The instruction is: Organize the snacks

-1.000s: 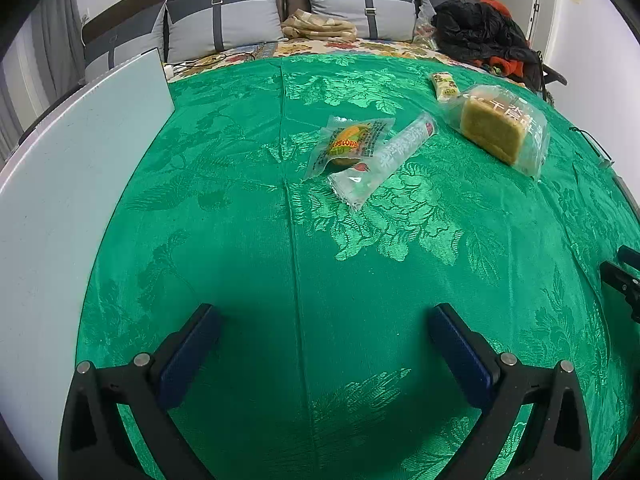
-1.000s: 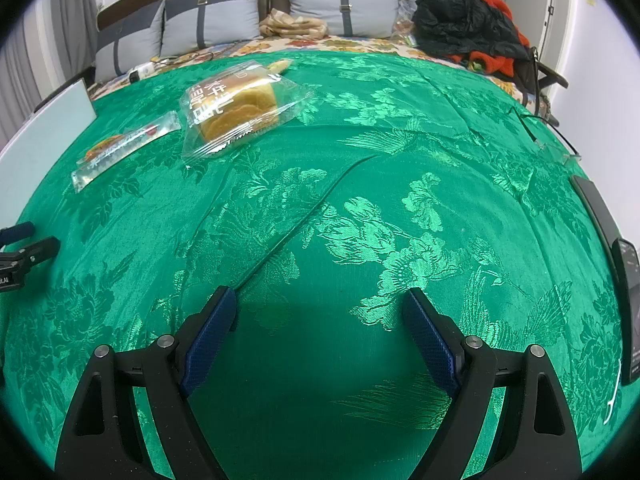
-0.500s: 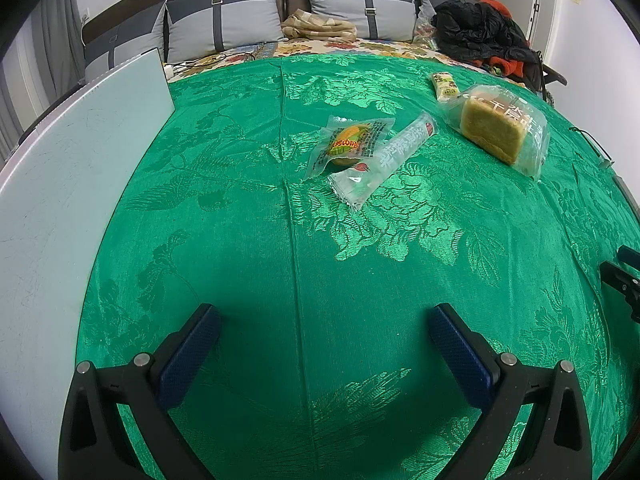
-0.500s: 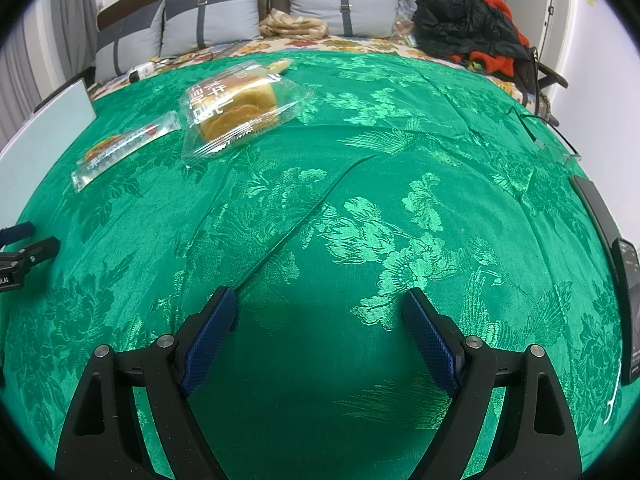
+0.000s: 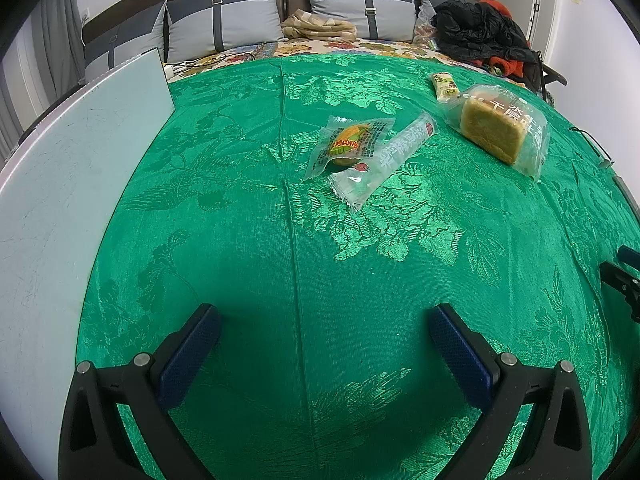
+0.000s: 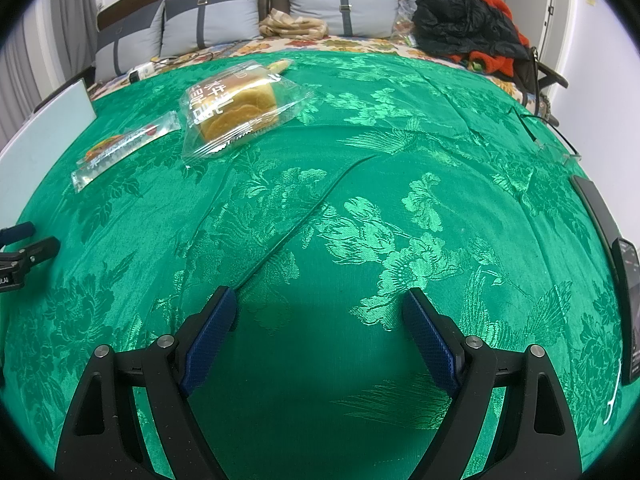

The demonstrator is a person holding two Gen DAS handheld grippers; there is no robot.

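Several wrapped snacks lie on the green cloth [image 5: 240, 240]. In the left wrist view, a small yellow snack pack [image 5: 350, 145] lies against a long clear stick pack [image 5: 384, 158]. A wrapped bread loaf [image 5: 498, 130] and a small yellow bar [image 5: 443, 85] lie further right. The right wrist view shows the bread loaf [image 6: 236, 110] and the stick pack [image 6: 124, 146] at far left. My left gripper [image 5: 324, 322] is open and empty above bare cloth. My right gripper [image 6: 320, 312] is open and empty, well short of the snacks.
A pale board [image 5: 68, 168] lies along the left edge. Pillows [image 5: 224, 20], a folded blanket [image 5: 320, 28] and dark clothes [image 5: 480, 36] lie at the back. A dark phone [image 6: 628, 304] and a cable [image 6: 552, 136] lie at the right edge.
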